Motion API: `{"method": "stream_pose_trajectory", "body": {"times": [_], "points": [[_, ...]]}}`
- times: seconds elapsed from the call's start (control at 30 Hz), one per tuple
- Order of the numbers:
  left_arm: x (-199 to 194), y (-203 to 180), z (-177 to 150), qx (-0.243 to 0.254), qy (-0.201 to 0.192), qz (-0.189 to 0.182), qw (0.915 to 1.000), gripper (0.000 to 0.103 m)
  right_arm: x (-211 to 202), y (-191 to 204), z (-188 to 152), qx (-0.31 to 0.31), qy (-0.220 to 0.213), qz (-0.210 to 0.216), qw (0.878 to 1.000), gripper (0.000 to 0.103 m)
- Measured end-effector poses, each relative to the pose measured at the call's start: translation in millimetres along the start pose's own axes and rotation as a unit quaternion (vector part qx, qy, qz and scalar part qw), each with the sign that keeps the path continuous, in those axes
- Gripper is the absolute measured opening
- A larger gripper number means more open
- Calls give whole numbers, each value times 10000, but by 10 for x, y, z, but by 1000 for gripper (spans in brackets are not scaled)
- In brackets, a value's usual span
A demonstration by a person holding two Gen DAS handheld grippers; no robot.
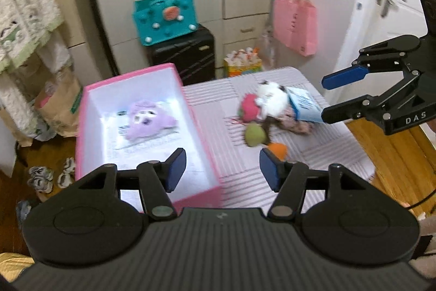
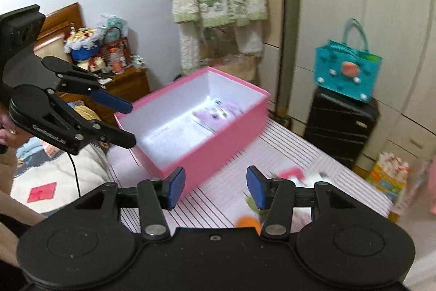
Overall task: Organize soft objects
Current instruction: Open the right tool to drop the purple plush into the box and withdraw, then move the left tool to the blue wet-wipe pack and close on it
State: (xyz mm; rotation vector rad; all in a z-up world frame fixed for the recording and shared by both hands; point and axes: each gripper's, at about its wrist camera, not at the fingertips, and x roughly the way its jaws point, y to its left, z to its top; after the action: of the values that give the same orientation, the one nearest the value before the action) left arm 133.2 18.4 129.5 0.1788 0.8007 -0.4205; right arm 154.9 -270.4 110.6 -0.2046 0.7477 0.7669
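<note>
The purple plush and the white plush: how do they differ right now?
The purple plush lies alone inside the pink box; the white plush sits outside on the striped table, heaped with other toys. One is lilac, the other white. Neither claw holds either.

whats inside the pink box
One purple plush toy lies in the pink box on printed paper. Anything under the toy or paper is hidden.

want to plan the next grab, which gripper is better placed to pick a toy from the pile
Right. The right gripper hangs open beside the toy pile, its fingertips pointing at it. The left gripper, also open, sits over the near edge of the pink box, farther from the pile.
</note>
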Motion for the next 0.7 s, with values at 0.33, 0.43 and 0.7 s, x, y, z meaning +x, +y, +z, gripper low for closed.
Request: {"method": "stream_pose_trajectory", "body": {"times": [0.33, 0.43, 0.7], "points": [[486, -550, -162, 338, 237, -726, 9965, 63, -80, -397, -738, 658, 183, -243, 9974, 65], [691, -620, -160, 283, 203, -867, 9956, 63, -17, -540, -928, 851, 149, -209, 9960, 68], [1189, -748, -134, -168, 23, -1107, 9937, 64, 107, -963, -1114, 960, -281, -415, 9941, 71]]}}
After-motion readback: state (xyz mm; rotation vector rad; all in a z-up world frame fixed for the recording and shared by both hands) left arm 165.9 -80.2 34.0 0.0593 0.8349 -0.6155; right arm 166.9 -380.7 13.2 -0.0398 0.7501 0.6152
